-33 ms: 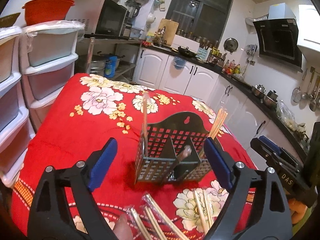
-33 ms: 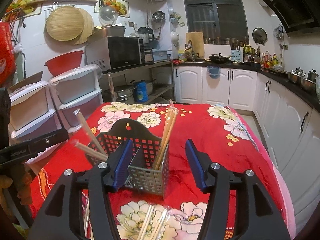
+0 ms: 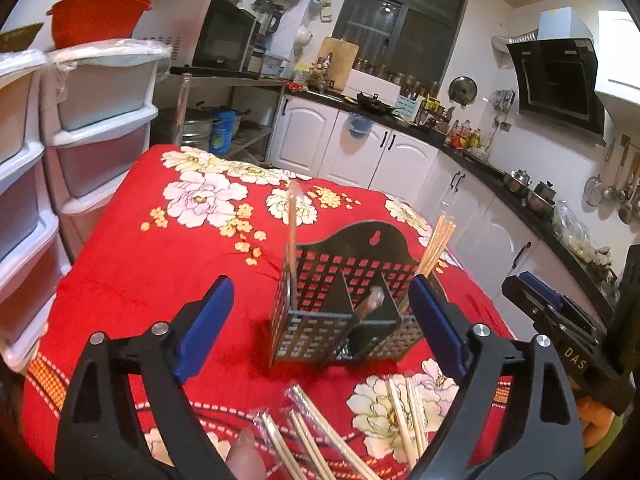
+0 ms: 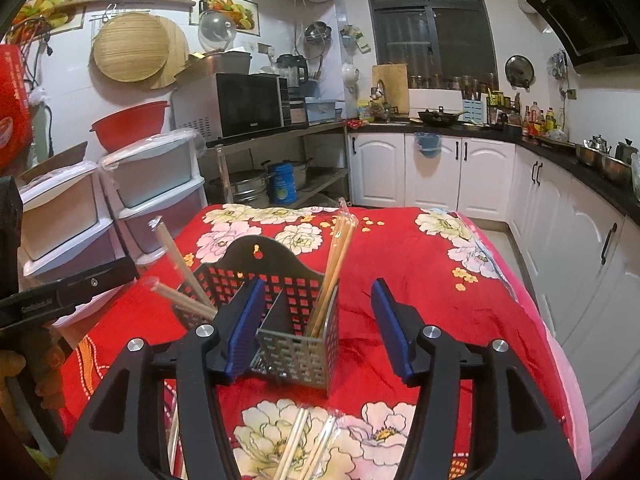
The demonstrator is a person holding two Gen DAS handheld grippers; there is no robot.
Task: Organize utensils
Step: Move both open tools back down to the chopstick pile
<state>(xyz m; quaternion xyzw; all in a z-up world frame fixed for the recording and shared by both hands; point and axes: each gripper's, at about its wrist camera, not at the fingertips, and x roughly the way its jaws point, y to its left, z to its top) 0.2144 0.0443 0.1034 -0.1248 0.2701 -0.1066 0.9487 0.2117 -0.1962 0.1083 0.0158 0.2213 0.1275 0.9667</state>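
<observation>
Red floral cloth covers the surface (image 3: 132,280), a perforated caddy (image 3: 344,304) standing on it.
Both grippers, left (image 3: 320,328) and right (image 4: 316,324), hover with fingers wide and empty; wrapped chopsticks (image 4: 334,256) stand in the caddy, more chopsticks (image 3: 404,412) lie loose before it.

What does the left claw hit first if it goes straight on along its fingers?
Probably the utensil caddy: it sits centred between the open left claw, apparently just past the fingertips. Depth is uncertain in fisheye; wrapped chopsticks lie lower, on the cloth.
</observation>
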